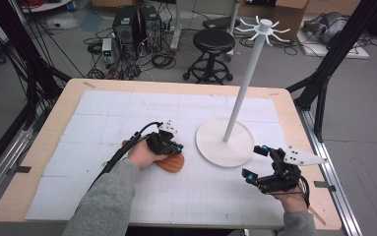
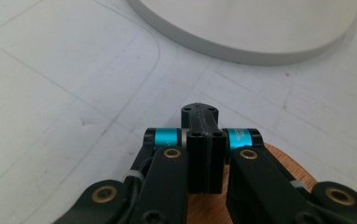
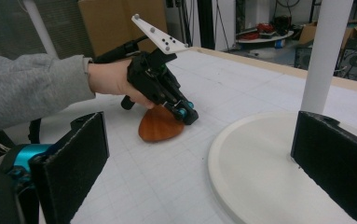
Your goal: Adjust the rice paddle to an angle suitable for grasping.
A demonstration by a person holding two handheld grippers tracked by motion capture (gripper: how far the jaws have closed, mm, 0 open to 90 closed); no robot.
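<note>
Pinching shut at the wooden piece (image 1: 170, 162)'s edge beneath it, left gripper (image 1: 177, 147) may lose it; right gripper (image 1: 255, 162) gapes empty.

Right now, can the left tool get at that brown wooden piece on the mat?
Probably yes. The left tool is right over the wooden piece, jaws shut, tips at its edge. Nothing lies between them; the white stand base sits off to the side.

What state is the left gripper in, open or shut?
Shut. Left gripper: its jaws meet with no gap, tips over the wooden piece.
</note>
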